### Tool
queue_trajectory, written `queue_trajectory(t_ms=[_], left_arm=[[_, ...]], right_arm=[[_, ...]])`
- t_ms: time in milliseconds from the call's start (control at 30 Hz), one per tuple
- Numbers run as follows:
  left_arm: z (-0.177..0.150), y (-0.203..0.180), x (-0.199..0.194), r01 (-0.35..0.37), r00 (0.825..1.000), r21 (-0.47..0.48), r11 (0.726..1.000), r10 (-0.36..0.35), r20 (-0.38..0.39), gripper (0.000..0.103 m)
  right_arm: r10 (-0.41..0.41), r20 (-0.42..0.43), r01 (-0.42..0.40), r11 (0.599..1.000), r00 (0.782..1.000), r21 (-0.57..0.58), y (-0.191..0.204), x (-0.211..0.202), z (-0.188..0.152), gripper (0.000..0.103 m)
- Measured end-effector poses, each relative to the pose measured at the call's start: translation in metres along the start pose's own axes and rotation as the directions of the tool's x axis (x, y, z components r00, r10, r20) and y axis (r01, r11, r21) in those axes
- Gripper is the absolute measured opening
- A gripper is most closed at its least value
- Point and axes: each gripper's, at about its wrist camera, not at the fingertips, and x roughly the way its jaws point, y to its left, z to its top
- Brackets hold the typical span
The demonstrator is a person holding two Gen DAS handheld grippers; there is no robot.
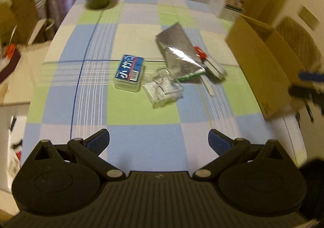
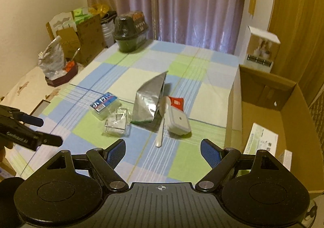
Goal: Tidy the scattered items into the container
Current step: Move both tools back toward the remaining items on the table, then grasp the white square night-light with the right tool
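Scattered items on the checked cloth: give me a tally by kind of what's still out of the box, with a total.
Blue-labelled plastic case: 1
Clear packet: 1
Silver foil pouch: 1
White plastic spoon: 1
White lidded container with red label: 1
Total: 5 outside the cardboard box.

Left claw (image 1: 159,140) and right claw (image 2: 163,153) both gape wide and seemingly hold nothing.
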Motion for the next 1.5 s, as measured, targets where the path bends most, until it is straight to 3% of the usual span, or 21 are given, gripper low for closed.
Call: queue_trajectory(t_ms=[133,300,500,667,900,967,1067,1500], left_arm=[[0.007,-0.005,0.025,-0.004,1.0,-0.076,0.997,0.005,0.006,0.102],[0.018,-0.018,0.059,-0.006,1.0,-0.089,0.996,0.007,0.003,0.102],[0.031,-0.026,0.096,-0.009,1.0,-0.103,0.995,0.011,0.018,0.102],[0.038,-0.029,0.126,-0.056,0.998,-0.141,0.988,0.058,0.015,0.101],[0.04,-0.041,0.153,-0.153,0.987,-0.151,0.977,0.159,0.024,0.091],[0.038,-0.046,0.16,-0.161,0.986,-0.155,0.975,0.166,0.021,0.084],[0.037,-0.051,0.165,-0.207,0.977,-0.123,0.971,0.212,0.03,0.069],[0.012,-0.031,0.142,-0.153,0.988,0.0,0.988,0.152,0.037,0.064]], right_arm=[[0.009,-0.027,-0.008,1.0,1.0,0.007,-0.007,0.025,0.002,0.086],[0.06,-0.063,-0.055,0.995,0.996,0.084,-0.024,0.062,0.012,0.086],[0.052,-0.071,-0.046,0.996,0.996,0.078,-0.037,0.099,0.031,0.086],[0.047,-0.072,-0.041,0.995,0.996,0.088,-0.052,0.121,0.035,0.086],[0.048,-0.089,-0.041,0.996,0.995,0.082,-0.063,0.144,0.036,0.086],[0.048,-0.097,-0.041,0.996,0.994,0.074,-0.064,0.149,0.036,0.086],[0.052,-0.113,-0.045,0.997,0.992,0.062,-0.064,0.157,0.036,0.086],[0.086,-0.239,-0.066,0.994,0.967,0.092,-0.073,0.21,0.038,0.086]])
